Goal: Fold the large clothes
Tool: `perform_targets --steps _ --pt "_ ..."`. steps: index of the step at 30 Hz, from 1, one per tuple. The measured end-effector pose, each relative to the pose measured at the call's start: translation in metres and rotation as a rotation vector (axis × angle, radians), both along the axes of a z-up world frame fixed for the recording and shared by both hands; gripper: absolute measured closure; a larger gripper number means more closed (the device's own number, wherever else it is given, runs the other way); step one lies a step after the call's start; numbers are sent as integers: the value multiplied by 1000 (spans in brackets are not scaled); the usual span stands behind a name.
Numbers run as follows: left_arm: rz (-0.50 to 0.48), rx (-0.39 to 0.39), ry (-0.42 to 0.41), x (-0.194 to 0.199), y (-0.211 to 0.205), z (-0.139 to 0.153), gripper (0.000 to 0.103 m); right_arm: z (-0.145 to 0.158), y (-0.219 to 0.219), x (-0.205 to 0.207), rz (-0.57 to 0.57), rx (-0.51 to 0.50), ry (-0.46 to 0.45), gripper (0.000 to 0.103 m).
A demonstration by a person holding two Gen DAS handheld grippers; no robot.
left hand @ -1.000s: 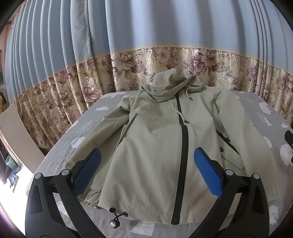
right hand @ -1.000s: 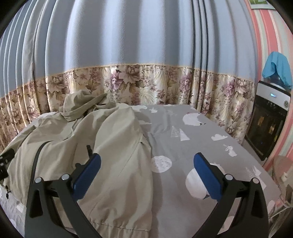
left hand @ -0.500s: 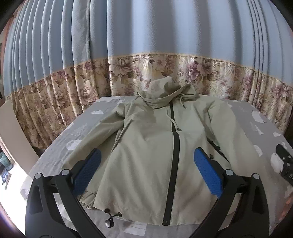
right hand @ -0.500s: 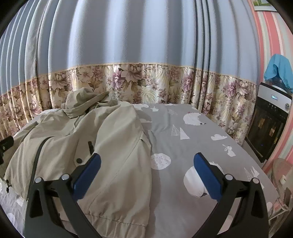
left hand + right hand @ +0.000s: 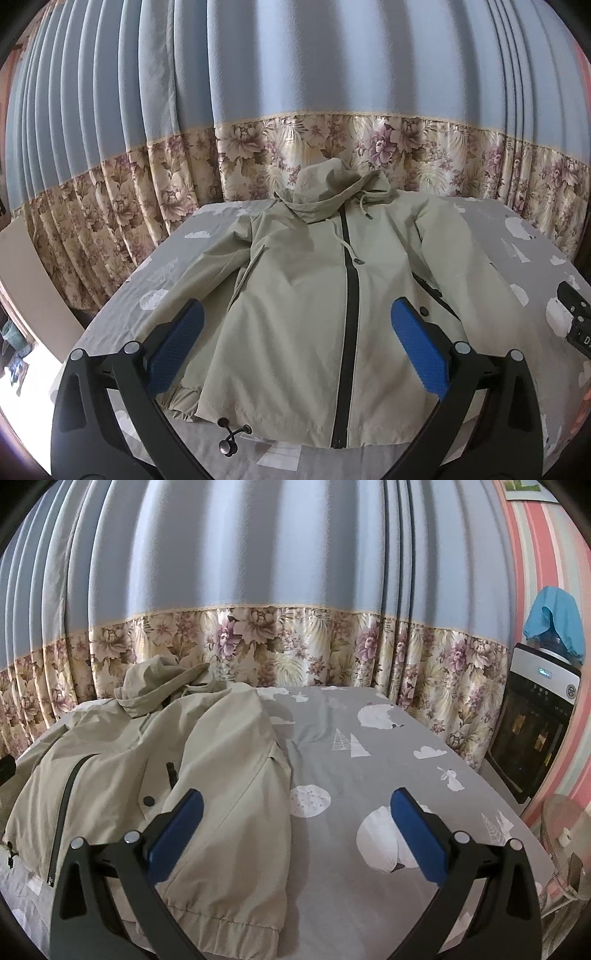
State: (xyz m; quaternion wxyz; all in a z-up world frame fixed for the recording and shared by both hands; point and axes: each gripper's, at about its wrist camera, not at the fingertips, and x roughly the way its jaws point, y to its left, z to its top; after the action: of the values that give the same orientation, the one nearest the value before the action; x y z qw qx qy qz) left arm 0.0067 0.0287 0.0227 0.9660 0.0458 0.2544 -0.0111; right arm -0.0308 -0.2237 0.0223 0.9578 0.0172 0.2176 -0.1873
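Left gripper (image 5: 297,347) pulling back, jaws wide, empty; whole jacket (image 5: 332,295) now lying flat ahead between them on the bed (image 5: 369,760). Right gripper (image 5: 297,829) jaws wide, empty, one sleeve (image 5: 236,812) under its left jaw. Folding not begun. One jacket, two grippers.

At the right edge of the left wrist view, a black device (image 5: 574,319) is cut off, and its white letters are too few to read. In the right wrist view, the jacket (image 5: 207,775) runs out at the left edge, and its lower hem is hidden behind the right gripper (image 5: 295,827).
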Motion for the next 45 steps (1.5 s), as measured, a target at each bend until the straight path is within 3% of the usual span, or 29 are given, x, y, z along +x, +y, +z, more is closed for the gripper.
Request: perform_targets --steps 11,20,26,30,35,38,45 --pt "-3 13 -14 -9 4 3 3 2 0 -4 -17 5 12 2" --pt "48 25 -6 -16 20 -2 3 4 6 -11 -2 9 33 2" --pt "120 -8 55 -3 59 -14 3 9 10 -5 25 -41 46 2" --pt "175 -1 74 10 91 -18 3 15 6 7 97 12 46 2" --pt "227 -10 101 31 126 -28 3 7 15 26 98 -13 97 2" --pt "230 -27 126 42 146 -37 3 1 25 32 111 -23 122 2" --pt "179 19 152 56 157 -55 3 -11 40 42 110 -23 181 2"
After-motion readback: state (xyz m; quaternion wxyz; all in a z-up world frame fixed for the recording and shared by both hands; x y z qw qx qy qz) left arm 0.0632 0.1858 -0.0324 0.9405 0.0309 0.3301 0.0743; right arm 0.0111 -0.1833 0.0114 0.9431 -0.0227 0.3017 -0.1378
